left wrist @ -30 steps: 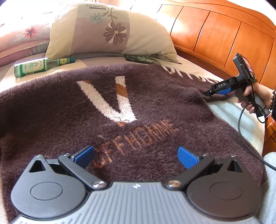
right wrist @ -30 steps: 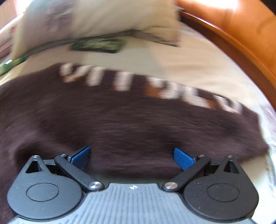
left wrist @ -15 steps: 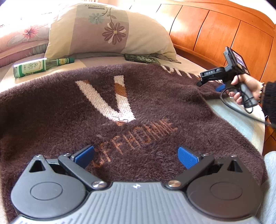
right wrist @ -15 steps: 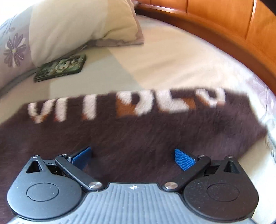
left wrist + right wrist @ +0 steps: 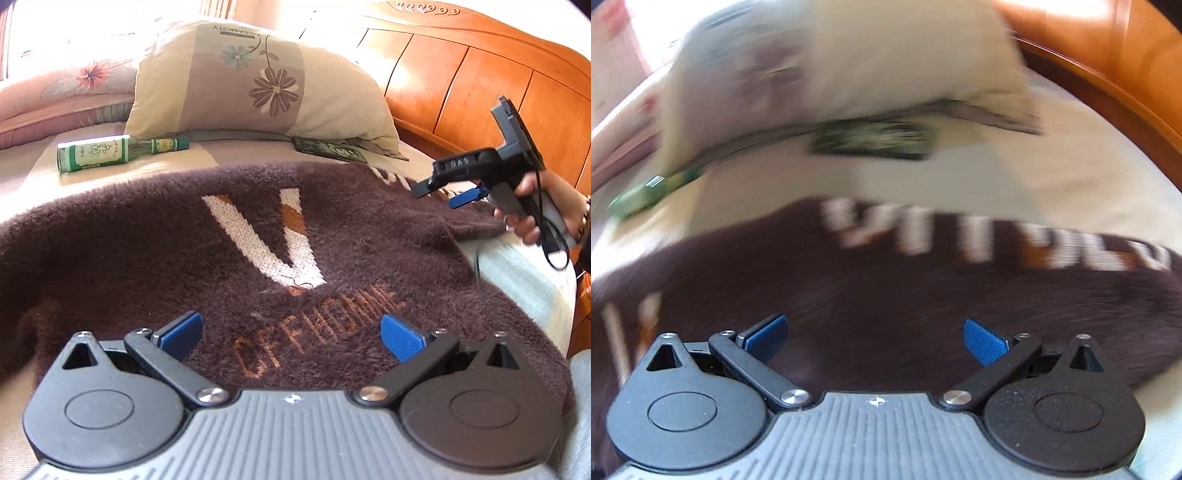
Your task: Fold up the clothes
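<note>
Spread flat across the bed [image 5: 44,162], the sweater [image 5: 155,251] is a fuzzy dark brown knit with a large white V and orange lettering reading OFFHOME below it; its far edge, toward the headboard, carries a row of white and orange letters. From the left wrist view we hold the left gripper [image 5: 291,334] low over the sweater's near part, its blue-padded jaws wide apart with nothing between them. Beyond the sweater, near the head of the bed, a green glass bottle [image 5: 110,153] lies on its side, capped; we cannot tell what is in it. A flowered pillow [image 5: 258,81] leans toward the wooden headboard [image 5: 480,85], with a flat dark green packet [image 5: 328,149] at its foot. At the bed's right edge our right hand [image 5: 543,206] holds the right gripper [image 5: 463,197] just above the sweater's far right corner.

From the right wrist view, much blurred, the right gripper [image 5: 875,338] hangs over the brown knit [image 5: 886,295], jaws wide apart and empty. The white lettering runs along the sweater's far edge, with the packet [image 5: 871,140], pillow [image 5: 831,66] and bottle [image 5: 650,190] behind.
</note>
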`<state>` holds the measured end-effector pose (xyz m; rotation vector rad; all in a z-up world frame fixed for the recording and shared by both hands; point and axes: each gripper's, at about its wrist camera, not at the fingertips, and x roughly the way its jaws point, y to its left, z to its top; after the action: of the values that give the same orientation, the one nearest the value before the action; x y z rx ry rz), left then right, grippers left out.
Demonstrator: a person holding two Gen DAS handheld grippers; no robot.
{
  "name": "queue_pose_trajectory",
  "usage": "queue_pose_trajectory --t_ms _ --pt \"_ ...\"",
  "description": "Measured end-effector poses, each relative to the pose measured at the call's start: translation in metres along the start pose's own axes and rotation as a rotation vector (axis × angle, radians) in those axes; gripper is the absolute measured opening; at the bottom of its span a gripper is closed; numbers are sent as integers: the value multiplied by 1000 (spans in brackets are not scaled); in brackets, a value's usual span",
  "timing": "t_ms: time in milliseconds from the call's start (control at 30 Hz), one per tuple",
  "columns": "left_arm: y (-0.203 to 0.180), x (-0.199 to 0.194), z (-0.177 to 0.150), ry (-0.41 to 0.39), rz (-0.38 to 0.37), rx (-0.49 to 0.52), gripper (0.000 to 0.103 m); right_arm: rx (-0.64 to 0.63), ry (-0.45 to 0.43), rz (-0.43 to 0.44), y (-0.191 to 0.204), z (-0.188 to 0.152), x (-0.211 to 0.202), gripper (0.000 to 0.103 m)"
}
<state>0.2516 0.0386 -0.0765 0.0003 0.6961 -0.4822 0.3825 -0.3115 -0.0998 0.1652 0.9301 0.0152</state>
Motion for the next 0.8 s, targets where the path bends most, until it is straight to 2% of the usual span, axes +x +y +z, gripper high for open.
queue_pose_trajectory --t_ms 100,200,233,300,500,667,733,800 --pt "-2 -2 0 2 -10 11 102 19 26 -14 -9 -13 11 103" --pt "-3 -3 0 13 -13 23 102 61 -23 85 -42 -25 3 103" --pt "-4 -4 1 17 -12 30 102 86 -42 89 -55 -26 -3 103" --pt "-5 -5 0 13 -10 37 102 166 -82 41 -84 -28 -17 103" --pt "-3 -5 -1 -3 -16 31 102 456 -207 1 -172 -28 -54 103" --pt "-6 4 -3 3 -32 42 102 525 -276 -37 -209 -8 -47 103" --pt "-5 9 -4 18 -40 35 102 523 -285 -65 -220 -3 -40 103" --pt "-3 15 -5 37 -36 26 102 524 -260 -80 -233 2 -25 103"
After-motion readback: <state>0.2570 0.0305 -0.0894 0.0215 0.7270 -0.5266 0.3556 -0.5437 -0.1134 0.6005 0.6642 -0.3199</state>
